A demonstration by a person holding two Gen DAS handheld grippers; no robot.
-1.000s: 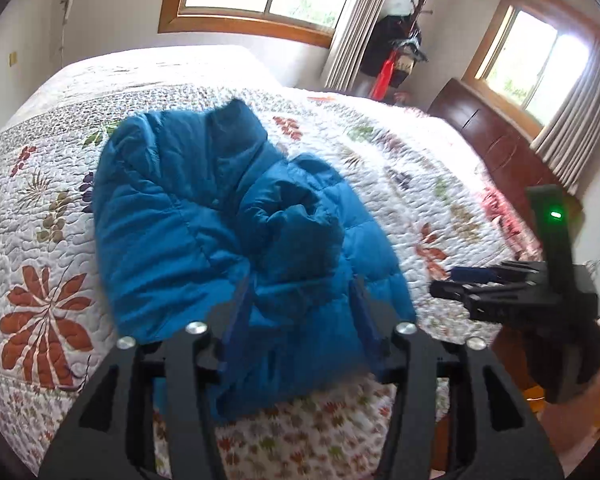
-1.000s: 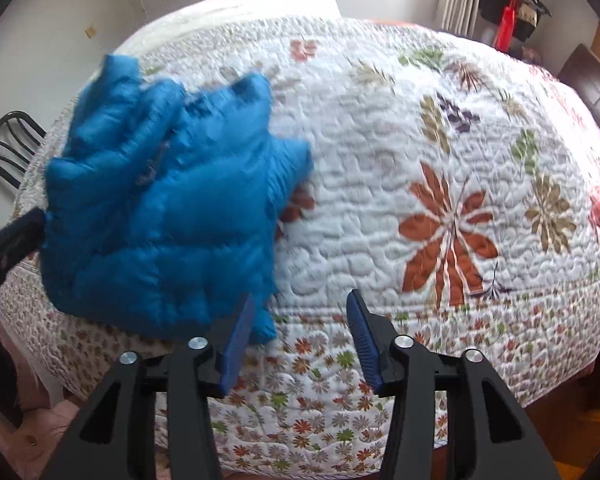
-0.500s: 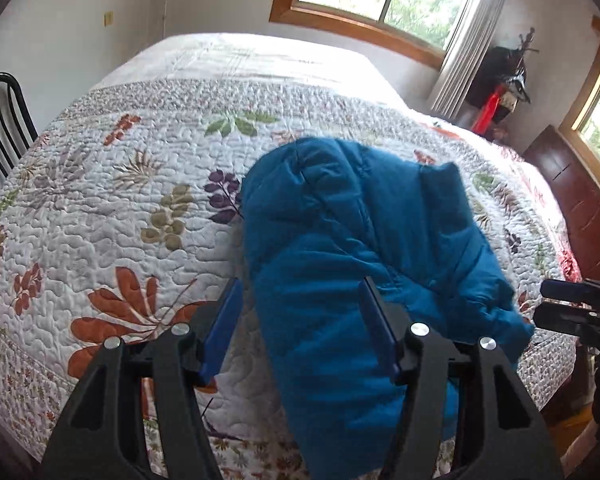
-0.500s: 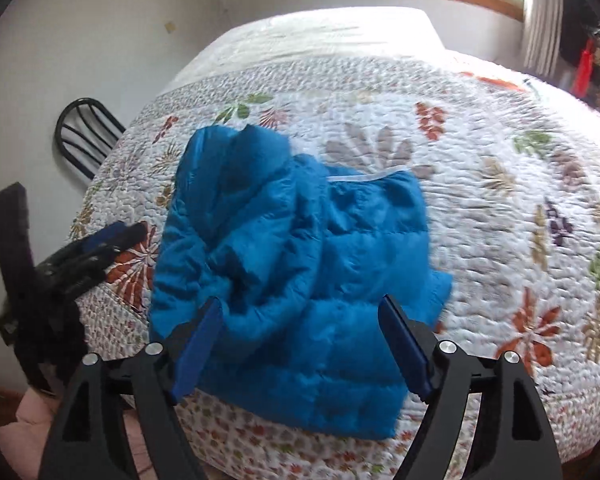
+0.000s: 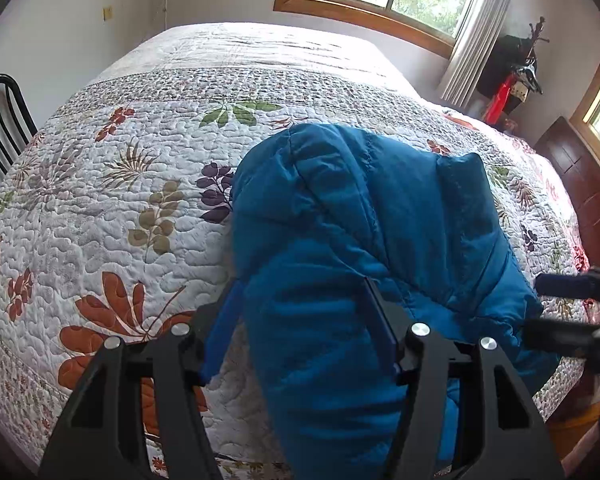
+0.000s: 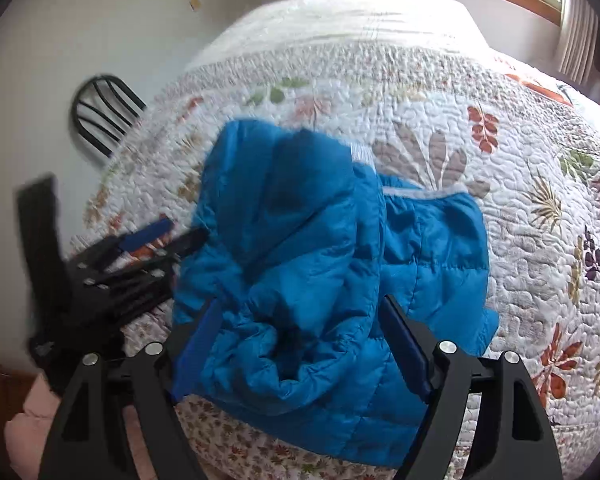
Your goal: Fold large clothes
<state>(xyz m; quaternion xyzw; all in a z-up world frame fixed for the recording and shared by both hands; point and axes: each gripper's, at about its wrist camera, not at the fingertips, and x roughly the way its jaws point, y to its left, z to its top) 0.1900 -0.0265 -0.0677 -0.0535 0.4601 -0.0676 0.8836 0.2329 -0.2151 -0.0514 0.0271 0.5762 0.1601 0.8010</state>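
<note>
A blue quilted puffer jacket (image 5: 360,216) lies crumpled on the floral quilt of a bed (image 5: 140,168), near the front edge; it also shows in the right wrist view (image 6: 300,248). My left gripper (image 5: 300,320) is open, its fingers on either side of the jacket's near left part, which hangs over the bed edge. My right gripper (image 6: 300,332) is open, its fingers astride the jacket's bunched near edge. Each gripper shows in the other's view: the right one (image 5: 568,308) at the jacket's right side, the left one (image 6: 156,244) at its left side.
A black chair (image 5: 0,120) stands left of the bed, also in the right wrist view (image 6: 100,116). A dark wooden dresser (image 5: 580,184) is at the right. Windows with curtains (image 5: 468,40) are behind. A coat stand (image 5: 516,76) is in the corner.
Both grippers swung left and came in close to the jacket. The right gripper, earlier beside the jacket over bare quilt, now straddles its near edge. The left now straddles the left part.
</note>
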